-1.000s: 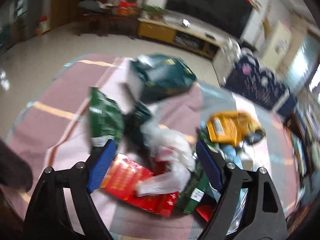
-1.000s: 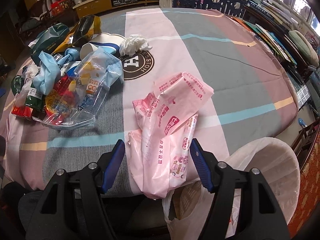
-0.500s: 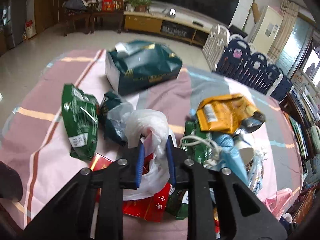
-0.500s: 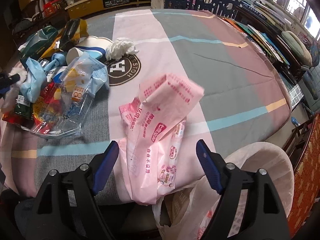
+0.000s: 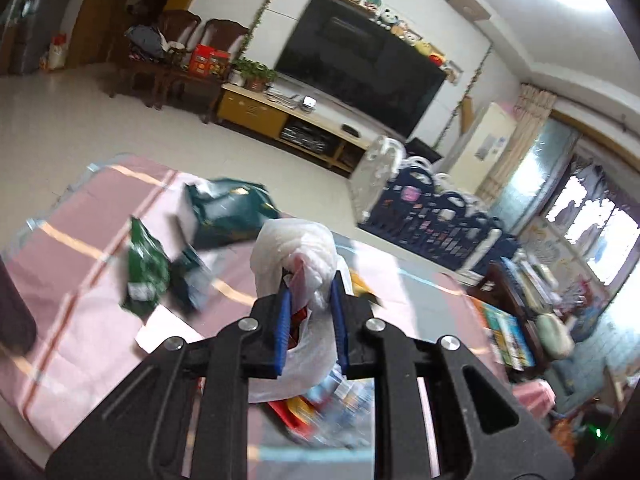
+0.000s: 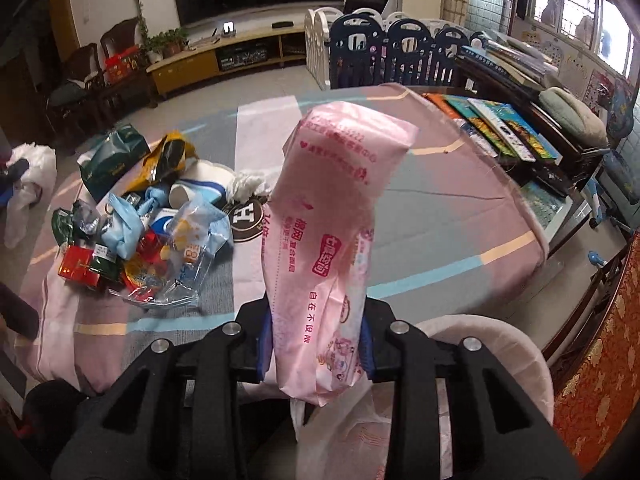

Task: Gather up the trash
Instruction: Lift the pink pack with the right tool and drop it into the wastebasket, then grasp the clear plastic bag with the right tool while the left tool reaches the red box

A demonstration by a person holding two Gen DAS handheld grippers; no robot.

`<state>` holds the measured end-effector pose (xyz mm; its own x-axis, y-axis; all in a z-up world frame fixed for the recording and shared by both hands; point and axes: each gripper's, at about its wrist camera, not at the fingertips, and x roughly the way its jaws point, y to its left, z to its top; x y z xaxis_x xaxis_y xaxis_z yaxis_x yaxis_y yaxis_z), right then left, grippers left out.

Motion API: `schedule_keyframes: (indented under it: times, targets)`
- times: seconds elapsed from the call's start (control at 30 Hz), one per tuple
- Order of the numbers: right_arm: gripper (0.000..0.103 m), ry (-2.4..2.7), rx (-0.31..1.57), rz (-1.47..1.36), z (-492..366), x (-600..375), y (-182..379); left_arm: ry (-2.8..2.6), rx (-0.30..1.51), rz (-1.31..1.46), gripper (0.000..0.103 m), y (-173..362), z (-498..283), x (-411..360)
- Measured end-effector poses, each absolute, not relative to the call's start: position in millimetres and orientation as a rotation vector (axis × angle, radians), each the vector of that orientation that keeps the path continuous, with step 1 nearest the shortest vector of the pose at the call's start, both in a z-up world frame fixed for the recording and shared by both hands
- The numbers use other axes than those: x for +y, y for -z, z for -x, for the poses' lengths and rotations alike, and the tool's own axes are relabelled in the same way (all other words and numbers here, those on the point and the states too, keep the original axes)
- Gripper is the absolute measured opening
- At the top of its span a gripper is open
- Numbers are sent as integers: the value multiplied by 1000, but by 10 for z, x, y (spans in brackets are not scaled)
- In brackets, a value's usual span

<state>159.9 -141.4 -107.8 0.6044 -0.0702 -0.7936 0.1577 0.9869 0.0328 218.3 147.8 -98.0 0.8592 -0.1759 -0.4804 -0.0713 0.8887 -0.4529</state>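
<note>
My left gripper [image 5: 307, 300] is shut on a crumpled white plastic bag [image 5: 294, 246] and holds it lifted above the table; the bag also shows at the far left of the right wrist view [image 6: 30, 168]. My right gripper [image 6: 314, 344] is shut on a pink printed plastic wrapper [image 6: 332, 208] that stands up between the fingers, above a bin lined with a pale bag [image 6: 492, 356] at the table's near edge. A pile of trash [image 6: 152, 220] lies on the left of the table: green packets [image 5: 146, 264], a dark green bag [image 5: 228, 210], red packets and clear wrappers.
The round table wears a pink, grey and blue striped cloth [image 6: 440, 208]. A white crumpled tissue [image 6: 250, 184] lies by a dark round coaster. Books lie on a side table [image 6: 504, 128] at the right. A red patterned chair [image 6: 600, 360] stands by the bin.
My left gripper closed on the white bag and lifted it off the pile. My right gripper closed on the pink wrapper and raised it from the table edge.
</note>
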Motion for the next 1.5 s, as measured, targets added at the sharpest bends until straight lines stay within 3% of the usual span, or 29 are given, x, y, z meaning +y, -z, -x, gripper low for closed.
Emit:
schedule_keyframes:
  times: [0.23,0.4,0.57,0.6,0.67,0.7,0.83,1.0,1.2,1.5]
  targets:
    - [36,259,965,-134,-1008,-2225,1017,435,712,418,19,1137,-1568,251]
    - [36,343,1030,-199,-597,-2755,1137,712,858,203,20,1318,-1323,-723]
    - [38,334,1083,-254,-411,-2850,1317,857,1011,91,23,1742,-1181,-1206]
    - [39,325,1090,-270,-414,-2839,1344,878,1059,96,25,1841,-1187,-1253]
    - [45,310,1094,-289,-429,-2808,1363,892,1103,87,39,1943,-1173,-1313]
    - [48,305,1095,-291,-434,-2797,1359,877,1115,75,51,1980,-1178,-1321]
    - [67,313,1079,-284,-444,-2759,1321,840,1079,109,69,1910,-1257,-1185]
    - [74,322,1087,-287,-490,-2742,1325,714,1024,156,78,1743,-1419,-945]
    - [74,291,1074,-248,-566,-2559,1299,452,965,237,78,1675,-1666,-390]
    - [75,145,1085,-266,-840,-2033,1336,-16,861,421,74,1398,-1743,1401]
